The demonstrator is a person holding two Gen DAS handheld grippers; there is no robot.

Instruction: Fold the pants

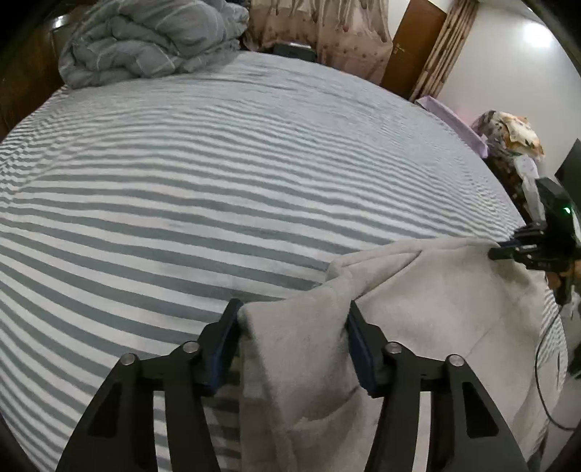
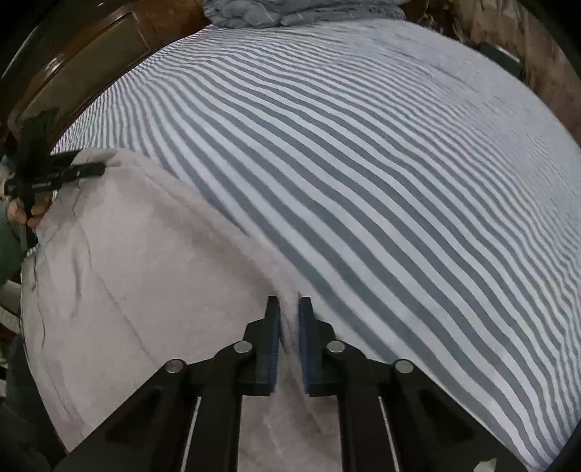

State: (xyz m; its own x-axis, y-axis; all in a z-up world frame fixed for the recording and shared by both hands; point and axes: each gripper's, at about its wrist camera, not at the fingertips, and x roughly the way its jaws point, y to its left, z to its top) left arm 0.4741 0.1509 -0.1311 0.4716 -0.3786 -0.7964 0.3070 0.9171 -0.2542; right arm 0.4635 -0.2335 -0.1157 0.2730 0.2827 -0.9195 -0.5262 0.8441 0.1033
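1. While the pants (image 2: 138, 261) lie flat on the striped bed (image 2: 399, 163), their long axis runs from one pair of jaws to the other
2. right gripper (image 2: 289, 308) is clenched on the edge
3. left gripper (image 1: 292, 308) straddles a bunched end, looks pinched

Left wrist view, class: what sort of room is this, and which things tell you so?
Most likely a bedroom. A wide bed with a striped sheet fills the view, a bundled duvet lies at its far end, and curtains hang beside a wooden door.
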